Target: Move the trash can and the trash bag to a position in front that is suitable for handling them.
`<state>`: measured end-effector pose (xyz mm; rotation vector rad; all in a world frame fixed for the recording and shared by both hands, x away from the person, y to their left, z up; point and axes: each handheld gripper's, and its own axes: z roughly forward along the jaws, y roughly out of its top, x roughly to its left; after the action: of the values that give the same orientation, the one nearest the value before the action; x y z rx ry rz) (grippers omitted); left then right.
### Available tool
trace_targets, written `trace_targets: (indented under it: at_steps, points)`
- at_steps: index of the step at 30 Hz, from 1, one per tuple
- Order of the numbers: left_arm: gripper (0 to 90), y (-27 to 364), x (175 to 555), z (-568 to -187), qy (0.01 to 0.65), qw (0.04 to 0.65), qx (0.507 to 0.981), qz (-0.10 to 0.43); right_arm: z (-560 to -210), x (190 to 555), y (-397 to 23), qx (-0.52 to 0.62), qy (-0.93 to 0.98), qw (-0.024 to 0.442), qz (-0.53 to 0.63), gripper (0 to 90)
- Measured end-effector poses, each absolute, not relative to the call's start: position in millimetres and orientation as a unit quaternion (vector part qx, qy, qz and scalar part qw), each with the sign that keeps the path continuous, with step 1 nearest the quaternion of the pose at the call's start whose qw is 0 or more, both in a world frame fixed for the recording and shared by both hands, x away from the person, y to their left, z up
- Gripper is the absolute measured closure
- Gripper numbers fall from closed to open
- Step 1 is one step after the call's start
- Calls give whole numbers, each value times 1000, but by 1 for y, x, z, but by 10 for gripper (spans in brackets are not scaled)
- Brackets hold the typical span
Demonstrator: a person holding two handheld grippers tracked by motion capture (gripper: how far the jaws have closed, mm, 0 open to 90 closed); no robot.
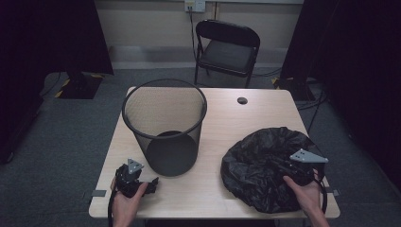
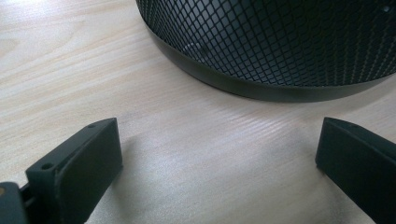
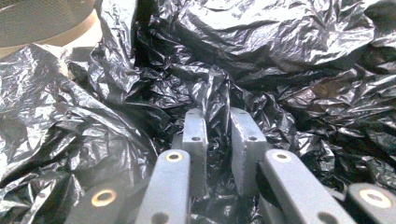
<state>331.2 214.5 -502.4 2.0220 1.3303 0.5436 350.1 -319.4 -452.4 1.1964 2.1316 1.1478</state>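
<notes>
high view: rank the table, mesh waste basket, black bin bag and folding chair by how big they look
1. table, clearly the largest.
2. black bin bag and mesh waste basket cover about the same area; too close to rank.
3. folding chair, smallest, though it stands farther from the camera, so its real size is unsure.

The place looked like a recording lab or studio set up in a plain office-type room. A single light-wood table (image 1: 265,118) with a cable hole (image 1: 242,100) stood on grey carpet (image 1: 71,142), with black curtains (image 1: 52,33) hung at the far left and far right. A lone black folding chair (image 1: 227,49) stood beyond the table against a bare beige wall, where a socket (image 1: 195,4) fed a cable that ran down to the floor, and a stand base marked with yellow-and-black tape (image 1: 78,85) sat at the far left.
</notes>
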Motion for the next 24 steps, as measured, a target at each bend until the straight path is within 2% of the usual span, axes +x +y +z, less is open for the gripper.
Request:
trace_targets:
  at_steps: [3, 5, 11, 15, 19, 24]
  points:
    - [0, 214, 331, -502, 507, 325, 771, 207, -453, 351, -323, 436, 767, 220, 417, 754]
    - [0, 214, 331, -502, 507, 325, 771, 207, -452, 350, -323, 440, 764, 222, 417, 699]
    - [3, 215, 331, -502, 504, 326, 773, 205, -445, 345, -322, 451, 749, 243, 420, 402]
    - [24, 216, 328, -502, 498, 334, 774, 205, -435, 339, -320, 449, 738, 256, 434, 344]
    - [161, 221, 322, -500, 496, 347, 769, 207, -427, 332, -311, 435, 739, 259, 444, 325]
    - [160, 228, 314, -495, 495, 358, 768, 193, -417, 326, -296, 417, 741, 265, 454, 289]
